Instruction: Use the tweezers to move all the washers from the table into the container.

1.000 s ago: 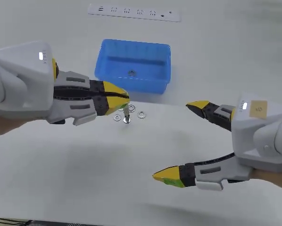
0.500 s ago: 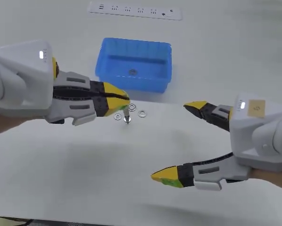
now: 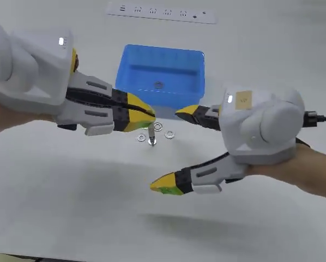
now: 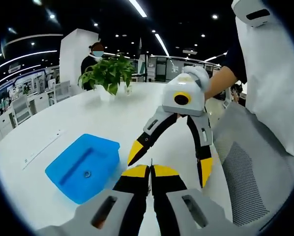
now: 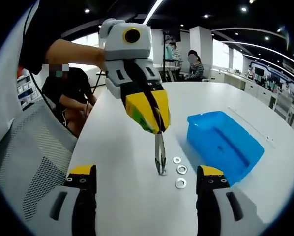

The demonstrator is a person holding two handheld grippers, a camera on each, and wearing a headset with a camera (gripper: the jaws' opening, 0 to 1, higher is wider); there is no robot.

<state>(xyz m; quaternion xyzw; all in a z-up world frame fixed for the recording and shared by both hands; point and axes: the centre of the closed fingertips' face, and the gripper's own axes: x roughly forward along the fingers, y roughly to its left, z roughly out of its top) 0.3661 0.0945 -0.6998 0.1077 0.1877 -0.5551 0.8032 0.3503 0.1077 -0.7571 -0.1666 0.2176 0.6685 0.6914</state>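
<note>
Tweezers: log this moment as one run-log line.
left gripper: shut on tweezers | tweezers: tips down among washers | right gripper: open | blue container: one washer inside

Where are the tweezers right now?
In the head view, the tweezers hang point-down from the shut left tongs, left of centre, tips at the table among the loose washers, just in front of the blue container.

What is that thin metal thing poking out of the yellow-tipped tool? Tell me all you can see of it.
Those are tweezers: two slim, silvery metal blades tapering to a point. The left hand-held gripper clamps their upper end; they hang roughly upright, tips down at the white table, beside three loose washers.
</note>
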